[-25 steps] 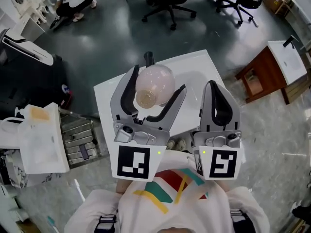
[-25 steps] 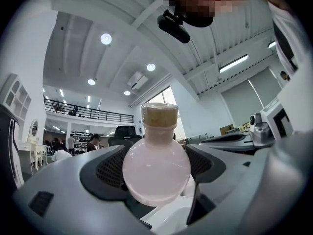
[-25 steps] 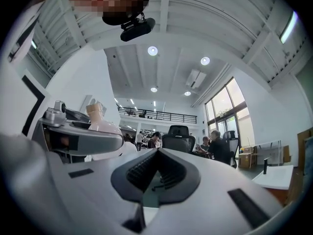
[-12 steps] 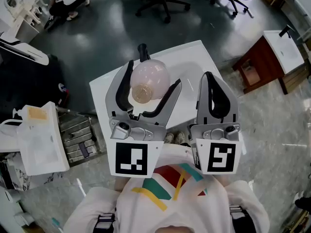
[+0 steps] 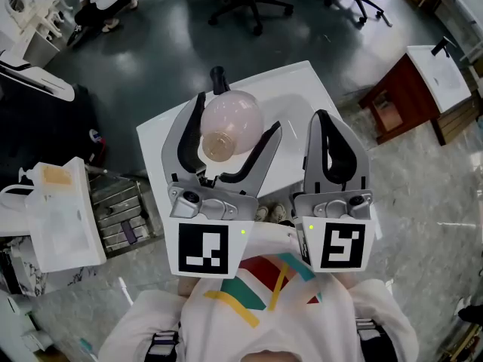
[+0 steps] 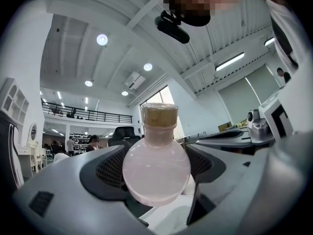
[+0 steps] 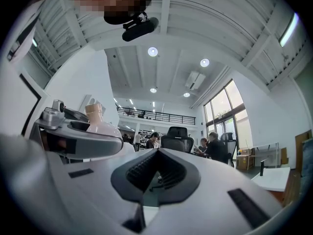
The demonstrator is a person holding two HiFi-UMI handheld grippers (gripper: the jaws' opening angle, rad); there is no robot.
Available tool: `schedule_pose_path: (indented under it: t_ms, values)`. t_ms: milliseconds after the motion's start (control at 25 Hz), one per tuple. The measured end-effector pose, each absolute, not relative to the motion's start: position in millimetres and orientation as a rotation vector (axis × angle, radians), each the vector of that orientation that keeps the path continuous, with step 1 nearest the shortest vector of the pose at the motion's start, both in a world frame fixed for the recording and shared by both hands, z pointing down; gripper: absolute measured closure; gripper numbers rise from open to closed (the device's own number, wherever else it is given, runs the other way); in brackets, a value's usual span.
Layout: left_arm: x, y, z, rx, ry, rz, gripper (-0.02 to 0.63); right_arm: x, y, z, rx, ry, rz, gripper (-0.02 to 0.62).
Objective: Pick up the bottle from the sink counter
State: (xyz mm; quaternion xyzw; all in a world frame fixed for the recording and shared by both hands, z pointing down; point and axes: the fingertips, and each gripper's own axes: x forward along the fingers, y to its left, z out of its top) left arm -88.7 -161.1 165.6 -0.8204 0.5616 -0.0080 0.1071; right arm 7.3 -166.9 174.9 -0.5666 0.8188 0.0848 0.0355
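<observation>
The bottle (image 5: 230, 119) was in my left hand-held gripper (image 5: 237, 118), up in the air over the white bench (image 5: 306, 96). It was a round, pale pink flask, upright, with a cork stopper (image 5: 219, 146) closing its short neck. The body looked cloudy, and I could not tell what it held.

In the left gripper view the 2 jaws stood part open, their dark ribbed pads (image 6: 108, 169) pressed against either side of the bottle's (image 6: 156, 173) round belly, with the cork (image 6: 159, 114) rising clear above them.

My right hand-held gripper (image 5: 326, 123) hung just beside the left one, over the bench's right part. Its jaws were brought together with nothing between them, as the right gripper view (image 7: 156, 153) showed.

A black faucet (image 5: 219, 78) stood at the bench's far edge, beyond the bottle. Past that edge lay open dark floor (image 5: 151, 59), with office chairs (image 5: 253, 6) well apart. A brown cabinet (image 5: 400, 108) with a white top stood off the bench's right corner, a strip of floor between them. A grey rack (image 5: 121, 213) sat near the bench's left edge.
</observation>
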Motion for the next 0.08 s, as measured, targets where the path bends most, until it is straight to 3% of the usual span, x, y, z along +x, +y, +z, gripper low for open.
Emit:
schedule_pose_path:
  t_ms: [80]
  values:
    - [-89.0, -160.3, 165.1, -2.404, 1.661, -0.030, 0.222, 7.9, -166.4, 174.3, -1.738, 2.518, 0.266, 0.584]
